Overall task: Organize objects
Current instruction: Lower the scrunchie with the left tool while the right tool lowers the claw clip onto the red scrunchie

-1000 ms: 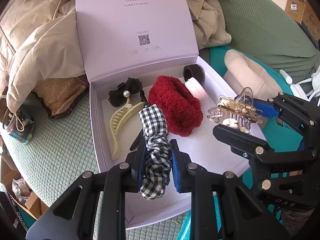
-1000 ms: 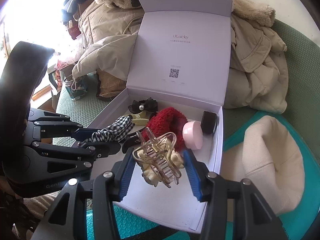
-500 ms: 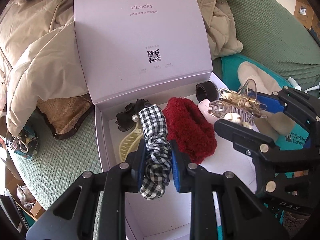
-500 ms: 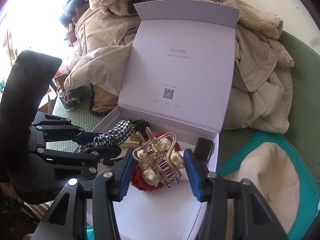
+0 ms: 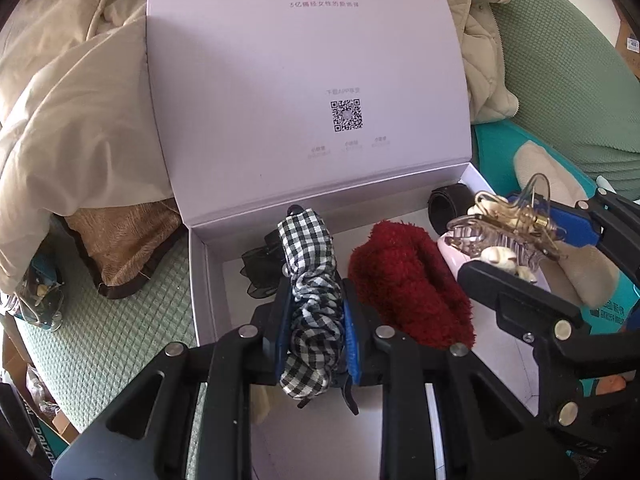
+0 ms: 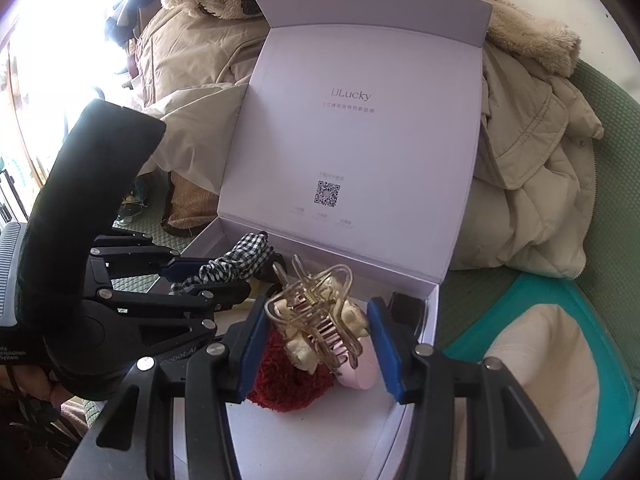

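My left gripper (image 5: 314, 320) is shut on a black-and-white checked scrunchie (image 5: 310, 280), held over the left half of an open lilac box (image 5: 200, 280). My right gripper (image 6: 318, 344) is shut on a clear gold claw clip with shell beads (image 6: 320, 320), held over the right half of that box (image 6: 434, 304). A fuzzy red scrunchie (image 5: 408, 284), a black bow (image 5: 260, 276), a pink round case (image 6: 360, 372) and a black band (image 5: 446, 210) lie in the box. The left gripper (image 6: 208, 276) with the scrunchie (image 6: 236, 264) shows in the right wrist view.
The box lid (image 5: 304, 80) stands upright behind the tray. Beige padded coats (image 5: 72, 120) pile up left and behind on a green sofa (image 5: 560, 72). A cream cushion (image 6: 540, 380) lies on teal fabric (image 6: 500, 308) to the right. A small jar (image 5: 36, 296) sits far left.
Both grippers have moved forward over the box towards its lid, each still holding its item. The yellow claw clip is now hidden under the left gripper.
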`<state>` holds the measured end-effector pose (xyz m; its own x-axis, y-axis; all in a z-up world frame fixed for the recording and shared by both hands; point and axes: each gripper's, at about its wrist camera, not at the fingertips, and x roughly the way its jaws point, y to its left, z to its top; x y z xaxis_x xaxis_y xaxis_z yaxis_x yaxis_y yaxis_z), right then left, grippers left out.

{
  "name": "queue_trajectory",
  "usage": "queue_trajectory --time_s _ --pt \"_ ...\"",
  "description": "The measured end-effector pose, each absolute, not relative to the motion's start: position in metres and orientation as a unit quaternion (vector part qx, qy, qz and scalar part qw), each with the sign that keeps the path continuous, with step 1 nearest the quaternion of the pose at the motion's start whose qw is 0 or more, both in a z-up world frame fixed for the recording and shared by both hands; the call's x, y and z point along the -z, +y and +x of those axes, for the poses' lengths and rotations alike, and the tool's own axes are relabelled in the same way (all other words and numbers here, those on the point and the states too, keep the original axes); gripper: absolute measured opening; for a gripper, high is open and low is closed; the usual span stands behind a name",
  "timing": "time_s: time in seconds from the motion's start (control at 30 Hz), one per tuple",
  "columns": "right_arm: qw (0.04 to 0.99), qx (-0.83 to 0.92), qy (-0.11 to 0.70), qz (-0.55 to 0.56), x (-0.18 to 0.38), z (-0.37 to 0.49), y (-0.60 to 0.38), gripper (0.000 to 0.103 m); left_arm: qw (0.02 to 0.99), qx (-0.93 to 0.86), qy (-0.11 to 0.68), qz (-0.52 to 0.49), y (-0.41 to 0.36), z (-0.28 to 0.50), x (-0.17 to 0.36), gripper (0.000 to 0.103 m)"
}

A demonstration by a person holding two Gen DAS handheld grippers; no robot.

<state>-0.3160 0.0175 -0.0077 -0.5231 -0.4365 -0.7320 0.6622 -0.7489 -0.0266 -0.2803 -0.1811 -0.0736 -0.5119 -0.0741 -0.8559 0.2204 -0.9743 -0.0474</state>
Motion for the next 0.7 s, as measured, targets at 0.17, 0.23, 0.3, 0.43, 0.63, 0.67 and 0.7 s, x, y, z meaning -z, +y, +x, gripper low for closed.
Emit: queue_trajectory --time_s 0.17,0.23,0.3,0.43,0.63,0.67,0.7 --pt "0.322 0.853 0.154 0.381 0.014 -0.327 0.013 0.05 0.081 0.863 0.077 0.493 -0.185 -0.287 0.08 0.021" --pt "0.321 0.85 0.158 0.387 0.019 -0.33 0.011 0.05 0.079 0.86 0.078 0.498 -0.185 -0.289 0.085 0.021" --pt "0.323 0.846 0.161 0.393 0.023 -0.333 0.008 0.05 0.08 0.855 0.079 0.507 -0.188 -0.291 0.092 0.021" --pt "0.325 0.838 0.168 0.404 0.031 -0.336 0.002 0.05 0.084 0.855 0.066 0.508 -0.187 -0.291 0.096 0.021" --pt "0.318 0.833 0.176 0.418 0.039 -0.341 -0.003 0.05 0.083 0.856 0.065 0.506 -0.186 -0.293 0.097 0.021" --pt "0.318 0.832 0.174 0.42 0.04 -0.342 -0.003 0.05 0.083 0.856 0.063 0.506 -0.186 -0.293 0.097 0.021" --pt "0.317 0.832 0.175 0.421 0.041 -0.342 -0.003 0.05 0.083 0.856 0.061 0.507 -0.185 -0.294 0.097 0.021"
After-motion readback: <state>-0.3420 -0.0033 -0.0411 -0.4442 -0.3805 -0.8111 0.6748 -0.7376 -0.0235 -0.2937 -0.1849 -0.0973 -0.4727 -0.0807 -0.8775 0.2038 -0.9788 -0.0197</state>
